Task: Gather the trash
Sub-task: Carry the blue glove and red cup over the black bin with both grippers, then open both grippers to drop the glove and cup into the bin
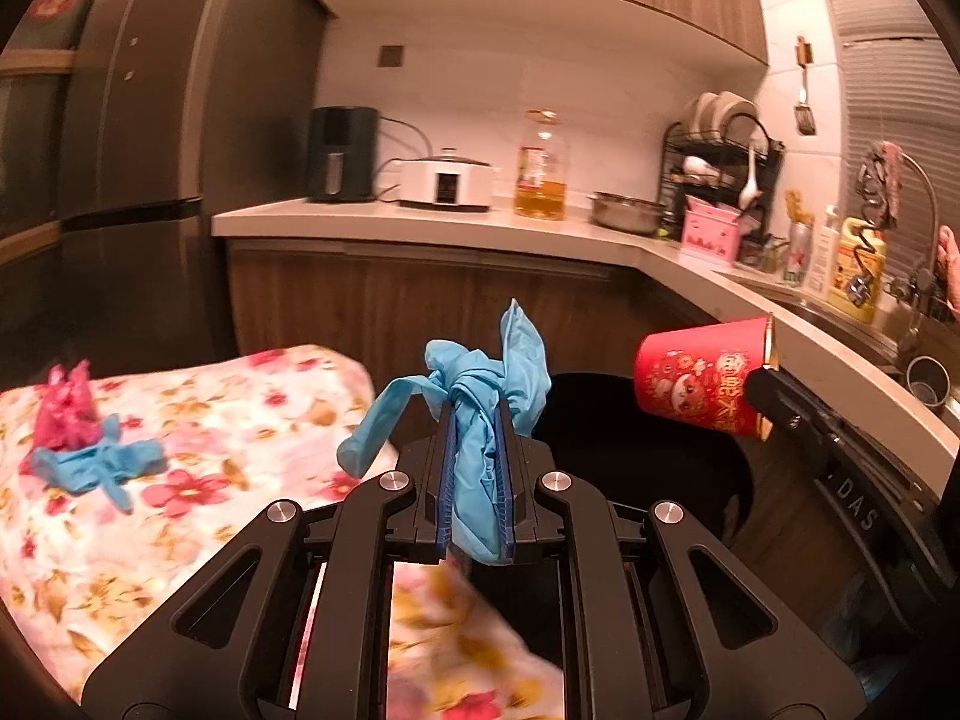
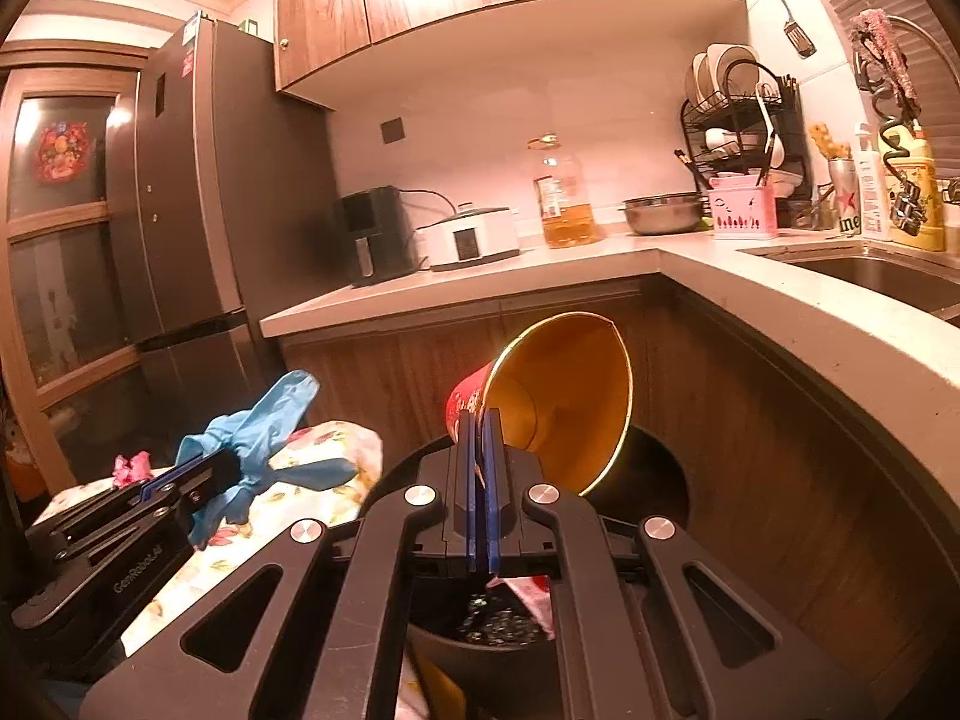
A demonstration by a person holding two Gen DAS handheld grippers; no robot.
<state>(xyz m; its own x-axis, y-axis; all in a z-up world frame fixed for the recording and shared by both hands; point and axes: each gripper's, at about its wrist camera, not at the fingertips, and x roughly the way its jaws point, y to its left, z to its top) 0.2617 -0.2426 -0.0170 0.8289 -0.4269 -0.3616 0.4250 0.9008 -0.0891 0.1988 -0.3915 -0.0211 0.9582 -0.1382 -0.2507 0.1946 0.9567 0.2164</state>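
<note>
A: Where are we in the job?

B: Mid-carry, by our reading. Our left gripper has its jaws pinched narrow on a bunched blue glove, and our right gripper is clamped nearly flat on the rim wall of the red cup, which lies tipped on its side.

A: And the bin?

B: The black bin sits on the floor below the counter corner, just past the corner of the floral table. The cup hangs over its mouth; the glove is near its rim.

A: Anything in them?

B: The cup looks empty inside. Below our right gripper a dark container holds something shiny and a scrap of wrapper; we cannot tell more.

A: Next?

B: Get both loads over the opening, then part the jaws. A second glove and a pink wrapper wait near the table's left edge.
</note>
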